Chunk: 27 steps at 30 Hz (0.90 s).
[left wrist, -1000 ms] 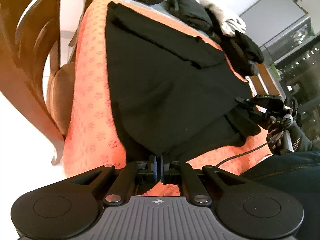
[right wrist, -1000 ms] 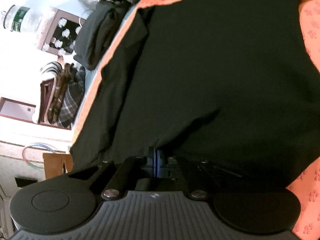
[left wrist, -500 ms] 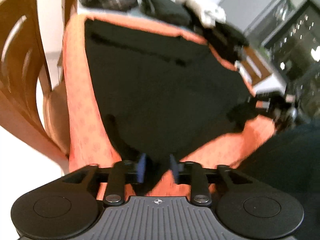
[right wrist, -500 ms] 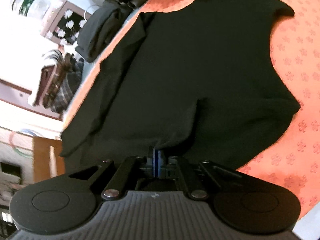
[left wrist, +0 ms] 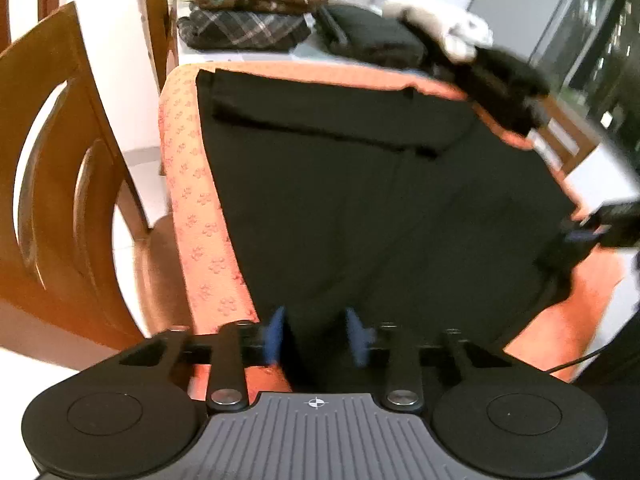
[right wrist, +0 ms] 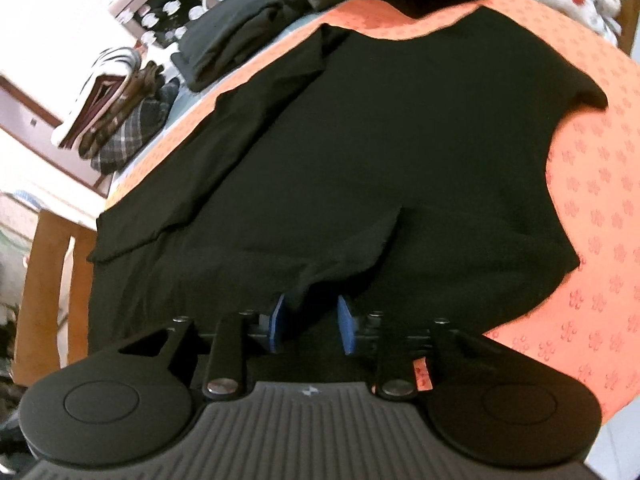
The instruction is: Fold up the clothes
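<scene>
The black garment lies spread flat and fills the middle of both frames, on an orange patterned cloth. In the left wrist view a folded strip runs along its upper edge. In the right wrist view a small fold stands up near the bottom centre.

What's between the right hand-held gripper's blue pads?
A ridge of the black garment sits between the right hand-held gripper pads, which don't pinch it. Right wrist view.

Right gripper blurred at frame edge; black garment's near hem hidden.
</scene>
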Tool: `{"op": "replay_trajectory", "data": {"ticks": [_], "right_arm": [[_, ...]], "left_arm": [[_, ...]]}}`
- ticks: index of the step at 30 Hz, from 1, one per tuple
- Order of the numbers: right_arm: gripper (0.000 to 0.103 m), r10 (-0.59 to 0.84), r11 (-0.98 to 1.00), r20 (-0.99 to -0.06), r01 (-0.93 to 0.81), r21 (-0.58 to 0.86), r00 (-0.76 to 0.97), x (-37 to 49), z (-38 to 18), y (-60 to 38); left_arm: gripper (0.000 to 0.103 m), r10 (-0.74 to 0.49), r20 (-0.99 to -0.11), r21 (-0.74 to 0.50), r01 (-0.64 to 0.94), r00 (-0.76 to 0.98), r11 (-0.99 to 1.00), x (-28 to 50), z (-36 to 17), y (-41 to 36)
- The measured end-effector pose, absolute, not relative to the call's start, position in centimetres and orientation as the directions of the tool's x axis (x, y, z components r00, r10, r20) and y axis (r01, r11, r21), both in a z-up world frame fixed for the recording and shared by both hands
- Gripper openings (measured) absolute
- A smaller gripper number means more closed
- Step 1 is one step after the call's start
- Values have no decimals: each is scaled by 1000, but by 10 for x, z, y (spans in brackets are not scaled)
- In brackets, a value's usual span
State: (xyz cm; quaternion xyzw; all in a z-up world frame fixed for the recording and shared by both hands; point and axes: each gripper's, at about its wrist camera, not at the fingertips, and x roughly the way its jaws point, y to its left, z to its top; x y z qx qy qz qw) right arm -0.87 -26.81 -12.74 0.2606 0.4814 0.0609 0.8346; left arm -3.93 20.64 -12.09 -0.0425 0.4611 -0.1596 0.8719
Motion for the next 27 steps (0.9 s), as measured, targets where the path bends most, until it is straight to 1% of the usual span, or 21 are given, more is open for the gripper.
{"op": "replay_trajectory", "data": {"ticks": [1, 2, 5, 9, 11, 12, 13, 14, 16, 18, 21, 22, 24, 27], "right_arm": [[37, 350, 862, -772, 140, 487, 530, -9, -126, -268], [37, 349, 866, -773, 132, 482, 530, -10, -124, -267], [38, 342, 887, -779, 93, 453, 526, -12, -119, -266], [38, 315, 926, -794, 13, 376, 521, -14, -109, -262], [38, 301, 944, -801, -43, 327, 517, -14, -104, -257], [38, 295, 951, -803, -77, 300, 518, -13, -100, -253], [38, 291, 955, -802, -110, 275, 521, -12, -97, -249], [38, 294, 956, -796, -144, 257, 529, -11, -92, -245], [38, 302, 953, -780, -203, 227, 547, -8, -85, -236], [38, 321, 944, -757, -260, 205, 569, -4, -79, -227], [38, 355, 926, -733, -326, 191, 580, 6, -79, -214], [38, 360, 923, -733, -336, 188, 578, 10, -81, -211], [38, 352, 928, -740, -317, 195, 574, 20, -85, -213], [38, 341, 939, -741, -256, 232, 579, 26, -85, -229]], "left_arm": [[14, -310, -786, -205, 247, 535, 947, -39, -119, 205], [11, -303, -780, -189, 255, 547, 948, -40, -117, 204], [11, -268, -754, -155, 234, 600, 960, -41, -103, 205], [12, -233, -768, -143, 195, 596, 970, -32, -106, 210], [16, -231, -796, -150, 187, 560, 971, -28, -112, 210], [17, -230, -790, -155, 179, 568, 972, -29, -111, 211], [21, -229, -784, -159, 170, 578, 973, -30, -110, 211], [29, -231, -768, -167, 162, 597, 973, -32, -105, 213], [41, -230, -730, -180, 143, 643, 973, -38, -96, 216], [42, -235, -690, -188, 144, 685, 972, -44, -87, 215], [41, -291, -668, -223, 189, 684, 956, -48, -85, 206], [41, -301, -677, -226, 199, 672, 954, -47, -88, 201], [41, -308, -686, -225, 211, 660, 951, -42, -93, 190], [44, -376, -670, -296, 234, 641, 926, -31, -93, 177]]}}
